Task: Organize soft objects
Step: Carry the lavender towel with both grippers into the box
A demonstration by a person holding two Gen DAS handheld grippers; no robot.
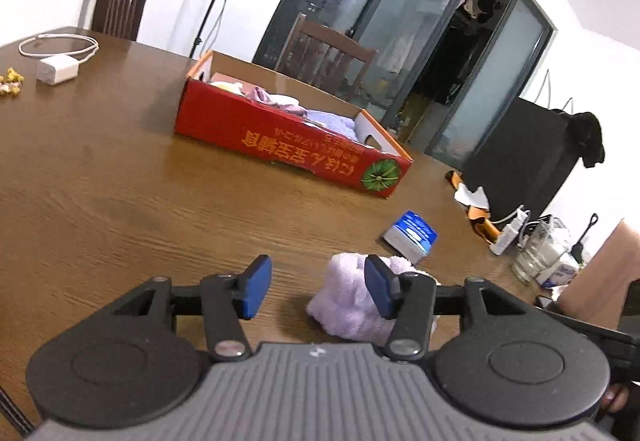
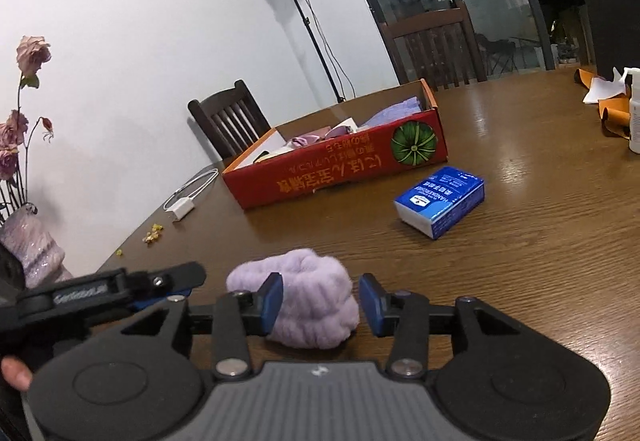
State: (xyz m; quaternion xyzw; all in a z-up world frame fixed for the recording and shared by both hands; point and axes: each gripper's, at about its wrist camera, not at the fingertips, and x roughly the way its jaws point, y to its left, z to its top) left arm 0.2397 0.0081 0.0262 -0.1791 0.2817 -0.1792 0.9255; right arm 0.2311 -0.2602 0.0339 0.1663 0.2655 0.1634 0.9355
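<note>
Near worktop (image 2: 540, 241) edge: lilac fluffy cloth (image 2: 308, 301) lies bundled, bare wood beyond. Right tongs (image 2: 320, 303) part-open astride it, pads not pressing. Left tongs (image 1: 316, 291) part-open, empty, cloth beside one pad. Farther: blue tissue pack (image 2: 440, 201), then red box (image 2: 340, 165) holding folded cloths.

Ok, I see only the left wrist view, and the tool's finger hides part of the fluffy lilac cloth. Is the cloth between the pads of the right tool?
Observer: Yes. The fluffy lilac cloth lies on the brown wooden table, between the pads of the right tool.
Operator: Is it gripped?
Observer: It seems not. A gap shows between the cloth and one pad.
Operator: Does anything stand beyond the white charger that I cannot see?
Observer: Yes. Dried pink roses stand in a lilac vase near the table's corner.
</note>
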